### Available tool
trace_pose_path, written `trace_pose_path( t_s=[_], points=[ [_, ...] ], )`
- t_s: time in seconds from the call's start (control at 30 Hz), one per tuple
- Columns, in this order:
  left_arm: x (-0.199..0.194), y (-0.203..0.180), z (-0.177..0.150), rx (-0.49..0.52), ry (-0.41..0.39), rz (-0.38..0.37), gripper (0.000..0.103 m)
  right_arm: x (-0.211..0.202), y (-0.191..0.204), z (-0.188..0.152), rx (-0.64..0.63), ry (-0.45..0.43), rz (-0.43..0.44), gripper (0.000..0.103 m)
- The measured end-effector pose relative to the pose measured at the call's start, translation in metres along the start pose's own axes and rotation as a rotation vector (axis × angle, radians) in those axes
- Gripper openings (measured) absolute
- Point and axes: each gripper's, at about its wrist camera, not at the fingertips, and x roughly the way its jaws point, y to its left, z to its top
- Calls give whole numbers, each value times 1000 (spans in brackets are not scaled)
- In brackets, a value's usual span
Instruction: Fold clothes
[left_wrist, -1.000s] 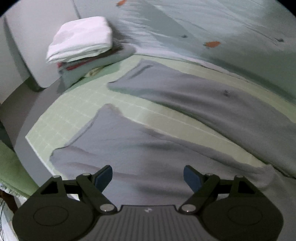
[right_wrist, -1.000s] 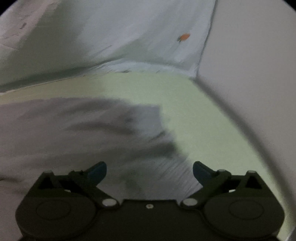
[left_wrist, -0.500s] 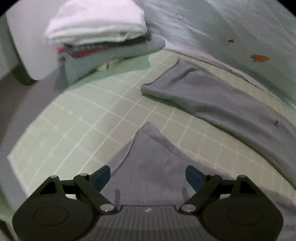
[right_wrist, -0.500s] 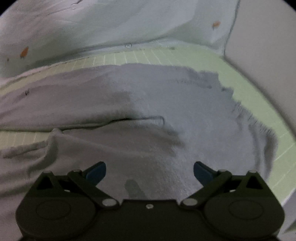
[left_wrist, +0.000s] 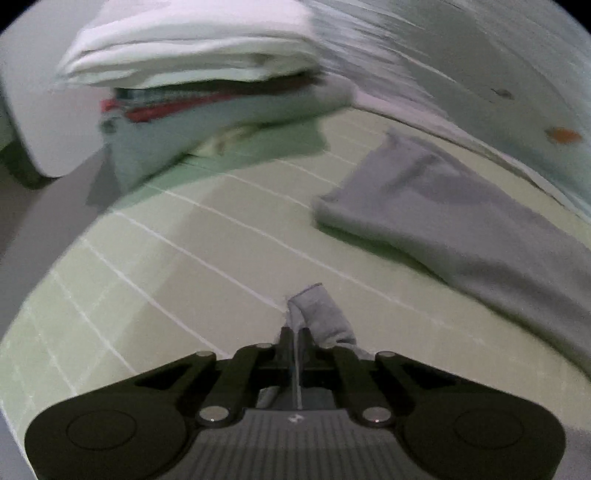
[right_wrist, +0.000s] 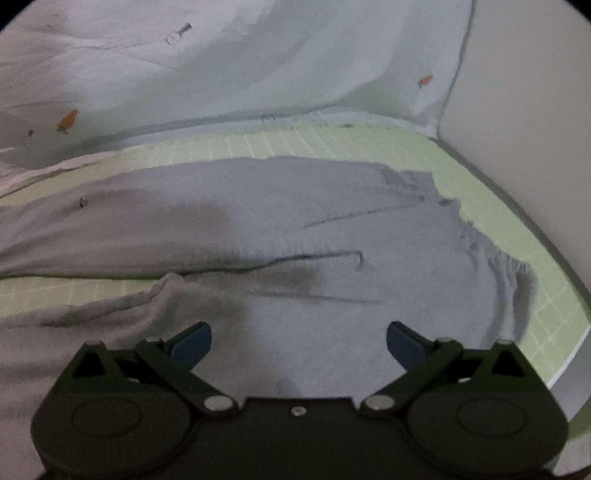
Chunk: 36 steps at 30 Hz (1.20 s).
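Pale bedding (right_wrist: 258, 74) with small carrot prints rises behind a green grid mat (left_wrist: 166, 258), which covers the surface from edge to edge. Grey trousers (right_wrist: 295, 221) lie spread over most of the mat, the waistband toward its right edge and the legs running off to the left; one leg (left_wrist: 461, 221) rests flat near the mat's far edge beside the bedding. At the mat's far left corner sits a stack of folded clothes (left_wrist: 192, 74), white on top, red and grey beneath. Left gripper (left_wrist: 295, 332) has its jaws closed on a hem of the trousers' other leg. Right gripper (right_wrist: 298, 341) hangs over the trousers' seat with jaws wide apart, holding nothing.
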Motion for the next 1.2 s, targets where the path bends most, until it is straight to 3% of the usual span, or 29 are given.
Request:
trace_pose_path(
  t_s=[0.07,0.13,0.2,0.27,0.4,0.8,1.03,1.2],
  points=[
    [-7,6,6,-32,-9,13,10,-3,-10,-2,17,-6,5,102],
    [-21,7,8,-32,-28,20,26,-4,-26,-6,57,-8,7,103],
    [-37,9,7,-35,-49,22,61,-5,-49,-12,131,2,14,103],
    [-57,9,0,-50,-66,9,75,-2,-75,-20,222,14,18,103],
    [-92,2,-26,-72,-56,-25,86,14,-140,-39,489,49,52,103],
    [-147,-29,-121,-125,89,-133,92,75,-285,-88,1144,25,316,103],
    [-160,-41,-143,-97,80,-175,92,96,-302,-93,1293,-4,487,103],
    [-159,-34,-154,-156,92,-192,92,103,-300,-80,1213,63,558,103]
  ],
)
